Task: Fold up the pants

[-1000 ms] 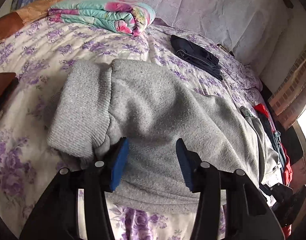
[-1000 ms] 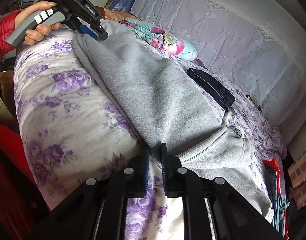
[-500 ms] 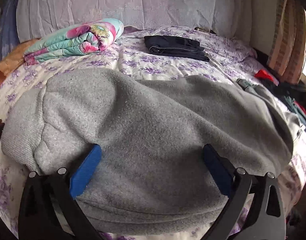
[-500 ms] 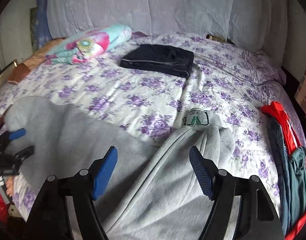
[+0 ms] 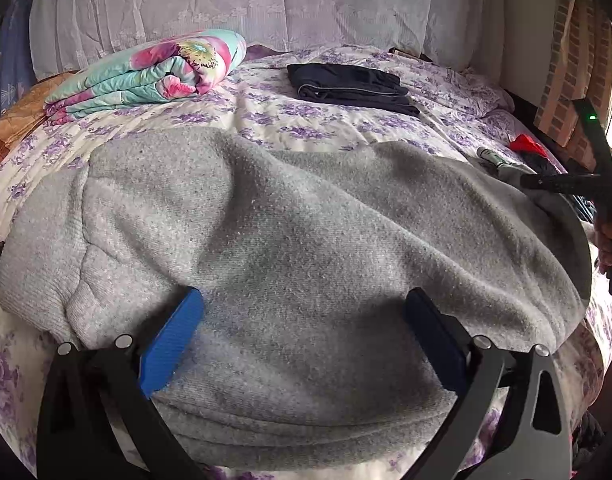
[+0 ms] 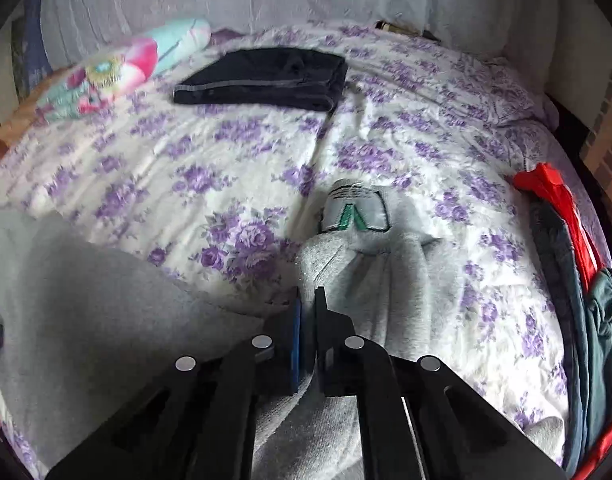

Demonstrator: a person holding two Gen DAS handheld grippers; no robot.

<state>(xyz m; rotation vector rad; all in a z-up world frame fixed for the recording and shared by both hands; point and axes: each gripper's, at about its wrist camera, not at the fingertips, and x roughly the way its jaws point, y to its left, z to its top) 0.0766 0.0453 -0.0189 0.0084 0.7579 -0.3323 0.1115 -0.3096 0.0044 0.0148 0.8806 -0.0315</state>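
Grey fleece pants [image 5: 306,220] lie lengthwise across the purple-flowered bed, cuffs at the left and waist at the right. My left gripper [image 5: 302,308] hovers just over the middle of them, open wide; its blue pads [image 5: 172,340] do not press the cloth. In the right wrist view the waist end [image 6: 386,264] shows a label with a green mark [image 6: 354,210]. My right gripper [image 6: 307,300] is shut there, with a fold of the grey cloth pinched between its fingers. In the left wrist view the same right gripper [image 5: 526,181] sits at the pants' right end, held by a hand [image 5: 610,240].
Folded dark pants [image 6: 266,78] lie further back on the bed sheet [image 6: 246,160]. A rolled floral quilt [image 5: 146,74] sits at the back left. Red and teal clothes [image 6: 578,280] are heaped along the right edge. A cloth-draped headboard [image 5: 266,0] stands behind.
The left gripper has opened wide and let go of the pants' cuff end. The right gripper rolled upright, moved to the waist end, opened, then shut on the cloth there.
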